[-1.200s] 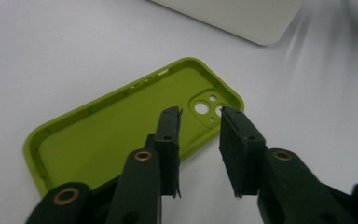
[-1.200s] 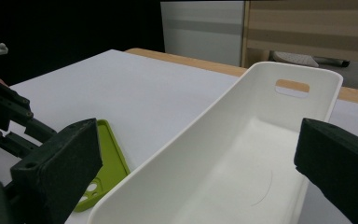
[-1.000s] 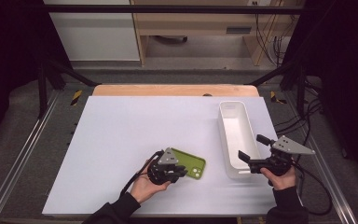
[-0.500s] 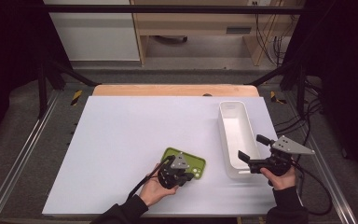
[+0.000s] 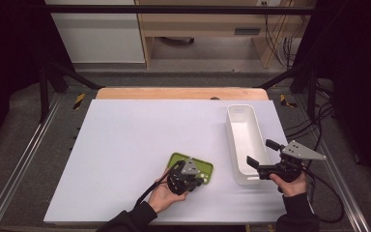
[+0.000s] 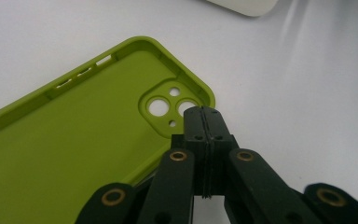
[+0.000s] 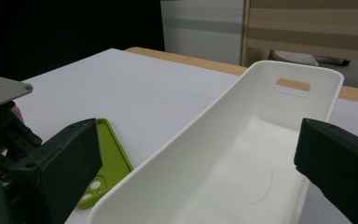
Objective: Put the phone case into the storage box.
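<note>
The left gripper (image 6: 204,116) has its jaws pressed together, nothing pinched between them, the tips resting at the camera-hole corner of the green phone case (image 6: 79,140) (which lies open side up on the white table (image 5: 125,145)). The right gripper (image 5: 260,153) is spread wide, its jaws either side of the near end of the white bin (image 7: 242,154)

This looked like a lab room set up for filming. A white worktop (image 5: 125,145) stood inside a black metal frame (image 5: 174,8), dark curtains (image 5: 9,58) hung at both sides, and loose cables (image 5: 319,116) lay nearby.
</note>
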Available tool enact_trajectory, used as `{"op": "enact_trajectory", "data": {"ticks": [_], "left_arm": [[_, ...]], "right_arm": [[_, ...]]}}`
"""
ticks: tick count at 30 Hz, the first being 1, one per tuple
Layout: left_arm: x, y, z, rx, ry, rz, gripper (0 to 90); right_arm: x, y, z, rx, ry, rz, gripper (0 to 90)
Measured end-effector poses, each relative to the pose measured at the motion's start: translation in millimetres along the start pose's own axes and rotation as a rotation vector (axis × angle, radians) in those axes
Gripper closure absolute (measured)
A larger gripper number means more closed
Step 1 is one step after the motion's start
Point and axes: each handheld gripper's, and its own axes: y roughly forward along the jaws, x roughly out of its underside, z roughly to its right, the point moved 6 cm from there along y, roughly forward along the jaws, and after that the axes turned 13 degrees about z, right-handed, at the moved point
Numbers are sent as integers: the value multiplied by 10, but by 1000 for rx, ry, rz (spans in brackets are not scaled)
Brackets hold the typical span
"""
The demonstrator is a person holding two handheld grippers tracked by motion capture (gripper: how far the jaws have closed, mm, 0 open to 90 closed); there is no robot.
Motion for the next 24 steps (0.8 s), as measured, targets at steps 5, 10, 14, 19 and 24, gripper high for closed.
{"op": "enact_trajectory", "data": {"ticks": [5, 10, 14, 19, 24], "left_arm": [[-24, 45, -31, -19, 4, 9, 898], [-41, 84, -74, -44, 2, 24, 898], [-59, 126, -119, -62, -1, 37, 898], [-75, 154, -160, -76, 2, 38, 899], [-90, 181, -214, -86, -12, 42, 899]], "right_arm": [[0, 0, 4, 1, -3, 0, 13], [-3, 0, 3, 2, -1, 4, 12], [-5, -3, 4, 3, 1, 4, 12], [-5, -3, 5, 3, 1, 4, 12], [-4, -2, 5, 2, 0, 4, 12]]}}
